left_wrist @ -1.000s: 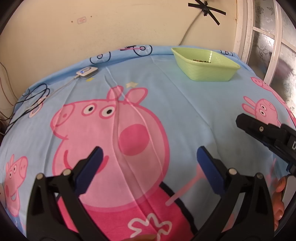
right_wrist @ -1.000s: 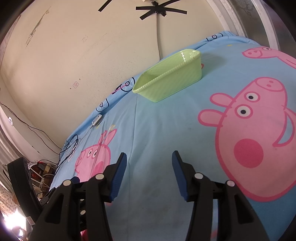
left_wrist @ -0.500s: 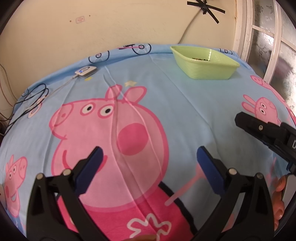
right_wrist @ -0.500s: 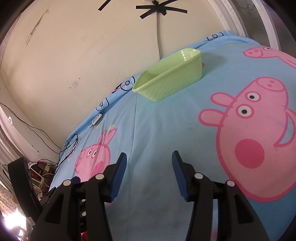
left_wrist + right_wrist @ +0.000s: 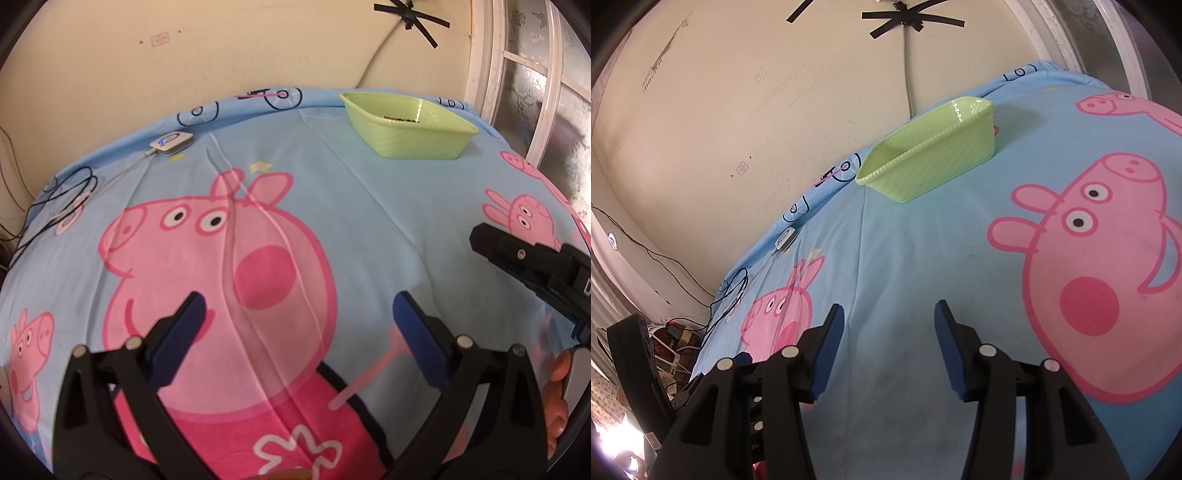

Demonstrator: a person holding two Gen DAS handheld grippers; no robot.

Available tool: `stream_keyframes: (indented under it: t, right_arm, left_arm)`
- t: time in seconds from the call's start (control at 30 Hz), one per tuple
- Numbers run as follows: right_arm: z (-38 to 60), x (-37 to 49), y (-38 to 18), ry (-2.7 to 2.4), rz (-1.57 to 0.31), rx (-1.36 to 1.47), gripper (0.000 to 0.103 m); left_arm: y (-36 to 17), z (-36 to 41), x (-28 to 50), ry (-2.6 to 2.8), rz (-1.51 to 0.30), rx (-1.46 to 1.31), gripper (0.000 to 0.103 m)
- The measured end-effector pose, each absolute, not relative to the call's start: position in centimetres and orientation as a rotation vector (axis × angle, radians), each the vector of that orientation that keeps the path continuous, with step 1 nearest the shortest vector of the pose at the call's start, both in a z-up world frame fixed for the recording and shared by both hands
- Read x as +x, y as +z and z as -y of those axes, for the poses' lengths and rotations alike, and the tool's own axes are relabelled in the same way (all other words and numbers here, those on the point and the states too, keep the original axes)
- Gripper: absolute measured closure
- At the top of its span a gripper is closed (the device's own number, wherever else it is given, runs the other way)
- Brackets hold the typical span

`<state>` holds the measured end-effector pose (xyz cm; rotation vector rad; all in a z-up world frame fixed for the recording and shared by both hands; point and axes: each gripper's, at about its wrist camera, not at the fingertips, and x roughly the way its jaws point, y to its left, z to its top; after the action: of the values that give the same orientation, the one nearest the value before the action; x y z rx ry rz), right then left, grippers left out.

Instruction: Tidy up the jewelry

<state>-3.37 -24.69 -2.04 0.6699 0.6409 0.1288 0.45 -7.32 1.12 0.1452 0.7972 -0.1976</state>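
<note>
A light green plastic basket [image 5: 410,129] stands at the far right of the blue Peppa Pig sheet [image 5: 369,221]; a dark bit of jewelry [image 5: 400,119] lies inside it. It also shows in the right wrist view [image 5: 931,151], where its inside is hidden. My left gripper [image 5: 299,306] is open and empty above the sheet's pig print. My right gripper [image 5: 889,314] is open and empty, well short of the basket; its black body shows at the right of the left wrist view [image 5: 532,266].
A small white device [image 5: 170,142] with a cable lies at the back left near the wall [image 5: 221,48]. Black wires [image 5: 62,195] trail off the left edge. A window frame [image 5: 517,74] stands at the right.
The left wrist view has drifted slightly; the basket sits a little further right and higher in it. Both grippers stay open and empty.
</note>
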Motion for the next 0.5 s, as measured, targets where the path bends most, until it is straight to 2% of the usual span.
stream_keyframes:
  t: [0.5]
  right_arm:
    - [24.82,-3.31,-2.06,0.130,-0.641,0.669,0.074]
  left_arm:
    - [0.89,6.90,0.98,-0.209,-0.828,0.110,0.006]
